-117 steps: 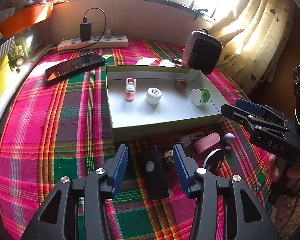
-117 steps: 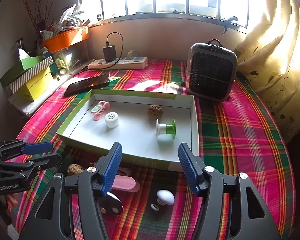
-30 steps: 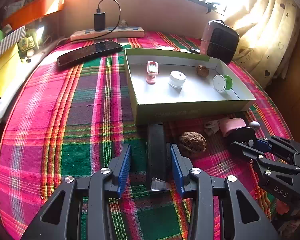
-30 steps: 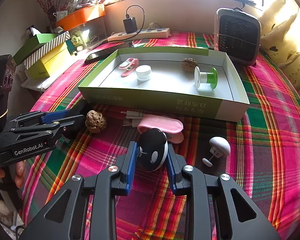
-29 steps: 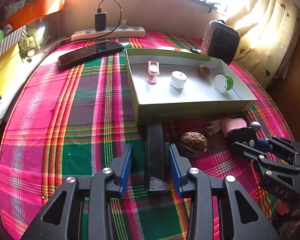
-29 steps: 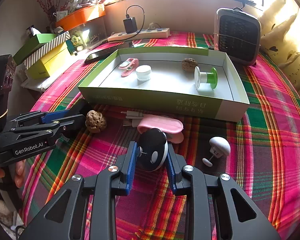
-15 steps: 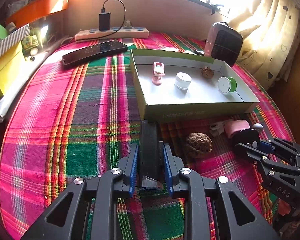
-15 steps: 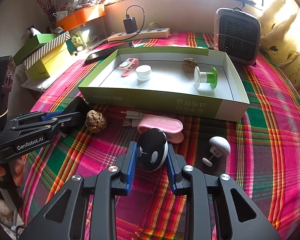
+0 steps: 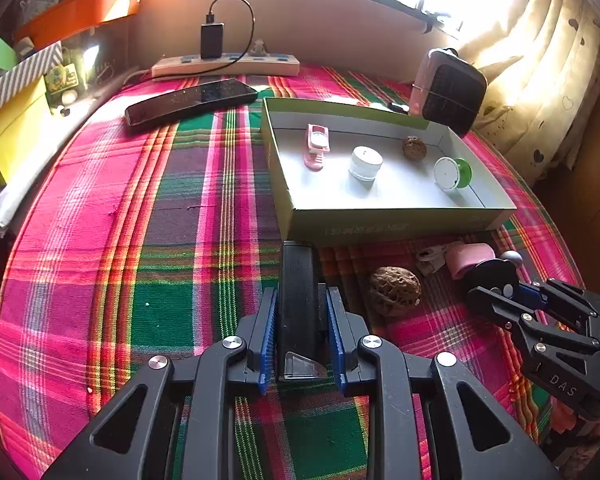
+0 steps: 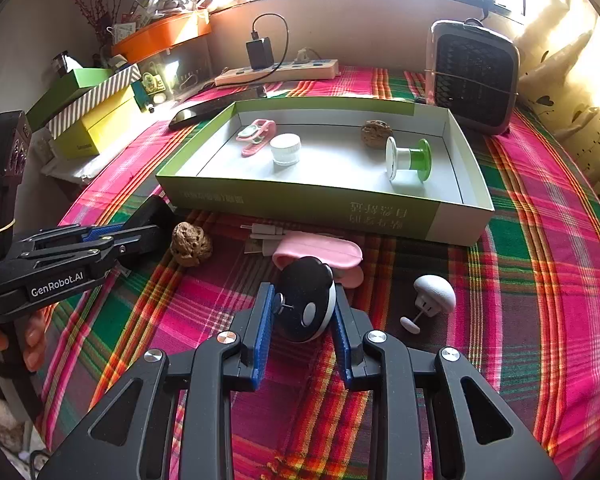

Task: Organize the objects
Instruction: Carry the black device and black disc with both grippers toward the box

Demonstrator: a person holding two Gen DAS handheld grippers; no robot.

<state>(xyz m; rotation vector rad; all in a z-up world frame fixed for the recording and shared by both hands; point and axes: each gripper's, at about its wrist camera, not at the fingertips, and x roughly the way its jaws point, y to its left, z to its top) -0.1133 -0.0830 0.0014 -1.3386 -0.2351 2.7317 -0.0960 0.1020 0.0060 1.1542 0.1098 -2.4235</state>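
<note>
Black bar (image 9: 298, 300): my left claw (image 9: 302, 332) grips it.
Round black gadget (image 10: 306, 300): my right claw (image 10: 302, 322) grips it.

Open plaid cloth (image 9: 148, 216) lies wide and bare to the left of the shallow box (image 9: 380, 226); free passage there up to the phone (image 9: 192, 100) near the far edge; box's near wall stands directly ahead of both grippers, low; its floor has open room between the pink clip (image 9: 317, 148), white cap (image 9: 365, 162), walnut (image 9: 414, 147) and green spool (image 9: 452, 172); strip in front of the box is crowded: loose walnut (image 10: 191, 244), pink case (image 10: 320, 254), white mushroom-shaped piece (image 10: 434, 294); fan heater (image 10: 474, 76) blocks the far right corner; bare cloth right of the box.
</note>
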